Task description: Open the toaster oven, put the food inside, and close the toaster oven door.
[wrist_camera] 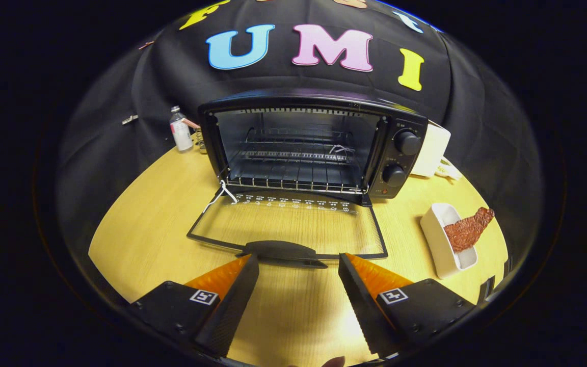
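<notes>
A black toaster oven (314,142) stands on the wooden table beyond my fingers. Its glass door (288,224) lies folded flat toward me, and the door handle (283,251) sits just ahead of my fingertips. Inside the oven a wire rack (293,181) shows. My gripper (298,262) is open with nothing between its fingers, just short of the handle. To the right of the door, a reddish-brown strip of food (468,229) rests in a white oblong dish (438,242), sticking out over its far end.
A small bottle (180,130) stands left of the oven near the booth wall. A white box-like object (432,150) sits behind the oven's right side, next to its two knobs (405,142). Bare tabletop (145,229) lies left of the door.
</notes>
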The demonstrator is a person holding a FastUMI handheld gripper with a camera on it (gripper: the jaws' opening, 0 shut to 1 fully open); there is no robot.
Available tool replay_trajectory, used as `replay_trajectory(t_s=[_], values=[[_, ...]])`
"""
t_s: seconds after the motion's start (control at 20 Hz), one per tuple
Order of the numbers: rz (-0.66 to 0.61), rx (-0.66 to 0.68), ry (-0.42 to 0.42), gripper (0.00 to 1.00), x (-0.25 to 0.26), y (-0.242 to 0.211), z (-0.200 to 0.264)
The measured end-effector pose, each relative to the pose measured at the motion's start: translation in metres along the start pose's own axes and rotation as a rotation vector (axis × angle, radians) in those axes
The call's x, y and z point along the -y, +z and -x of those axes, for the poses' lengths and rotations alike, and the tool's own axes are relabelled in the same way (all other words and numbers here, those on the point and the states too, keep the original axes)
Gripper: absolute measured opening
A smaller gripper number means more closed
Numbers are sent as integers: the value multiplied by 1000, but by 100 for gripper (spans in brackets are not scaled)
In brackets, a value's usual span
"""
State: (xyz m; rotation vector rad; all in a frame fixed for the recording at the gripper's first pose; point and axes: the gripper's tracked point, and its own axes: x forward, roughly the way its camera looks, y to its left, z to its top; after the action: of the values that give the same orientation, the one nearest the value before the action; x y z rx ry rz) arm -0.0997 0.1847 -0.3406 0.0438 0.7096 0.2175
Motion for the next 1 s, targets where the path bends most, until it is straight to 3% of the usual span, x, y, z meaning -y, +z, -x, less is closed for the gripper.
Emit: replay_trajectory(t_s=[0.25, 0.4, 0.75, 1.0], values=[[39, 45, 166, 98, 19, 42, 41], [36, 56, 214, 99, 55, 67, 66], [53, -15, 180, 99, 186, 79, 87], [13, -80, 146, 98, 265, 70, 69]])
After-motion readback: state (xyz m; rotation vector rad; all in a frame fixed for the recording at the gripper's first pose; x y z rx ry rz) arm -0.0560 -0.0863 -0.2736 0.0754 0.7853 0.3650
